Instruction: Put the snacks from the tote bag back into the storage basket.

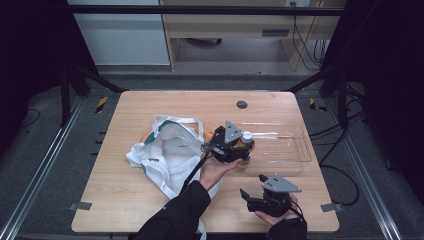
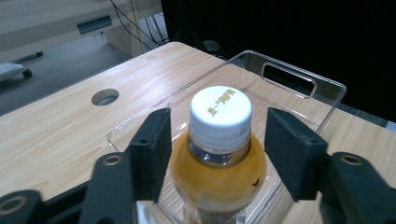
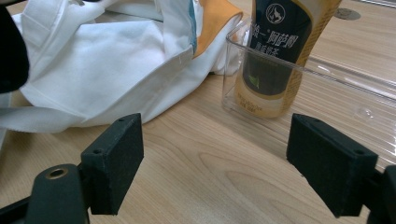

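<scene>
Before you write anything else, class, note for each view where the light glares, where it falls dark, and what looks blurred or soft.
High view: the table is evenly lit, its surroundings fall black. Left gripper view: glare whitens the wood around the hole and shines on the bottle, with a black backdrop above the clear tray. Right gripper view: soft light, the near black jaws slightly blurred, the white bag sharp.

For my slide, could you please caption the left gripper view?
Open left gripper around an upright orange drink bottle standing in a clear tray.
</scene>
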The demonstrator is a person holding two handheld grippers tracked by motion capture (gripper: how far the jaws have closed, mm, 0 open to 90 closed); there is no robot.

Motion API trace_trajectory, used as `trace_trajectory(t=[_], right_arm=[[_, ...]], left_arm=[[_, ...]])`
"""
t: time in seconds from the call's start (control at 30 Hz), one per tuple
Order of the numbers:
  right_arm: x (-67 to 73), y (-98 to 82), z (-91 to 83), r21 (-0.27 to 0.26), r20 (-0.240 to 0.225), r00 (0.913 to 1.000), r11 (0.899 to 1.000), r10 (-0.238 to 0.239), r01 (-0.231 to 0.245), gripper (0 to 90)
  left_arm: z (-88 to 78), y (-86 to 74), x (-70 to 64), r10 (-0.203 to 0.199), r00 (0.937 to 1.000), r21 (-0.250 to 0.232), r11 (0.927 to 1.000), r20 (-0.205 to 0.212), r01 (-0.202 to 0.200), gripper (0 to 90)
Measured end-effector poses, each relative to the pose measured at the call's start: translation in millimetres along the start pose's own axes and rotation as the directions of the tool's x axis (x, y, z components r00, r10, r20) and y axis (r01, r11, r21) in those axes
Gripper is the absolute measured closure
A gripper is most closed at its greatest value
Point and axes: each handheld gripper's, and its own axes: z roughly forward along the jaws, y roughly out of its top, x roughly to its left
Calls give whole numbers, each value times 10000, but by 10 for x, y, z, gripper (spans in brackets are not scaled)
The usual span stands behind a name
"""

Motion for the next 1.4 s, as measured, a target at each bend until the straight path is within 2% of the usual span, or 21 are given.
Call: trace_trajectory(t=[0.03,0.07,0.2,0.27,0.33,0.43,0.53,0.73,0.77,1.0,1.03,1.13,1.4], right_arm=[[-1,-1,0,42,22,10000,10000,40,-40,192],[-1,-1,0,42,22,10000,10000,40,-40,192],[3,-1,5,94,63,10000,10000,33,-33,193],[-2,-2,9,94,112,9999,10000,24,-25,192],[-3,-2,8,107,132,9999,9999,35,-36,192],[-13,-3,12,107,152,9999,9999,44,-46,192],[-14,-4,12,114,169,9998,9999,55,-57,192],[-24,-6,20,140,240,9997,9999,29,-32,191],[-24,-6,21,143,248,9997,9999,37,-40,192],[-24,-8,25,183,328,9995,9998,-5,-1,191],[-27,-8,28,190,348,9994,9998,-6,-1,189],[-32,-8,30,209,353,9994,9998,-4,-4,189],[-46,-8,26,194,443,9990,9998,56,-65,185]], left_arm=[[-78,-6,28,55,10000,-104,9999,20,-55,372],[-78,-6,28,55,10000,-104,9999,20,-55,360],[-248,-24,108,75,9999,-229,9997,89,-73,322],[-374,-56,175,174,9998,-123,9998,86,-173,286],[-412,-70,201,169,9998,-69,9998,98,-168,277],[-549,-157,298,-147,9997,-65,9999,192,149,252],[-613,-206,335,-22,10000,51,10000,37,22,245],[-805,-395,446,-52,10000,201,9998,-55,53,226],[-867,-464,480,27,9999,296,9996,-160,-22,222],[-1061,-675,579,7,9994,548,9985,-343,12,210],[-1114,-747,604,-13,9990,617,9981,-447,40,209],[-1162,-804,628,-52,9983,704,9975,-580,92,206],[-1360,-1087,678,-85,9965,867,9961,-830,157,202]])
